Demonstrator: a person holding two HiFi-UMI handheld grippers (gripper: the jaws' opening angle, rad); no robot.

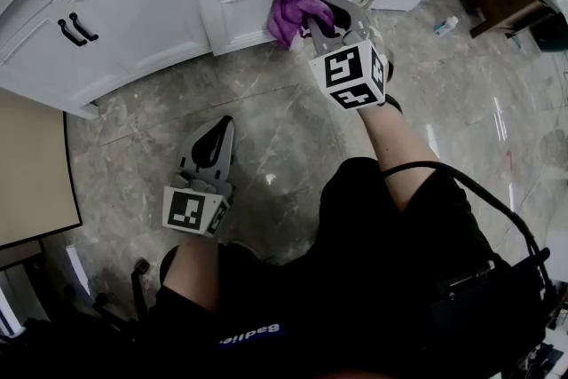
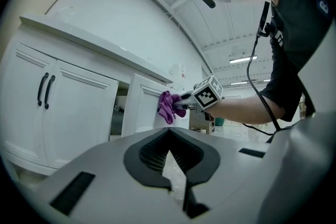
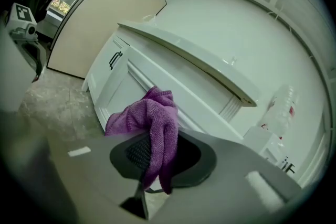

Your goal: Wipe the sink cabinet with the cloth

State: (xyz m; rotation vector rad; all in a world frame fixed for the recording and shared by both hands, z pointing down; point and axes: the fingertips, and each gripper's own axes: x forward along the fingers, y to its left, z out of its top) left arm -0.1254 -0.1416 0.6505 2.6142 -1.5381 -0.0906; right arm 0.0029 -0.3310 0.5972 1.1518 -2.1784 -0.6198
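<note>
The right gripper [image 1: 318,15] has its fingers squeezed tight on the purple cloth [image 1: 295,9]. The cloth is bunched up and touches the front of the open drawer [image 1: 253,9] of the white sink cabinet [image 1: 133,0], near the drawer's right end. In the right gripper view the cloth [image 3: 152,118] hangs down between the fingers, just in front of the white drawer front.

The left gripper [image 1: 216,134] is low over the marble floor [image 1: 275,124], well away from the drawer. Its fingers are pressed together and hold nothing. In the left gripper view they meet in a point [image 2: 169,131] with only air around them.

I think the wiping is going on now, and the spot being wiped is the drawer front. No picture shows which parts are clean, because the white cabinet looks the same all over. So I cannot say how much is done. The two doors with black handles [image 1: 73,29], to the left of the drawer, are far from the cloth. My guess is that the doors and the rest of the drawer front are left to wipe.
</note>
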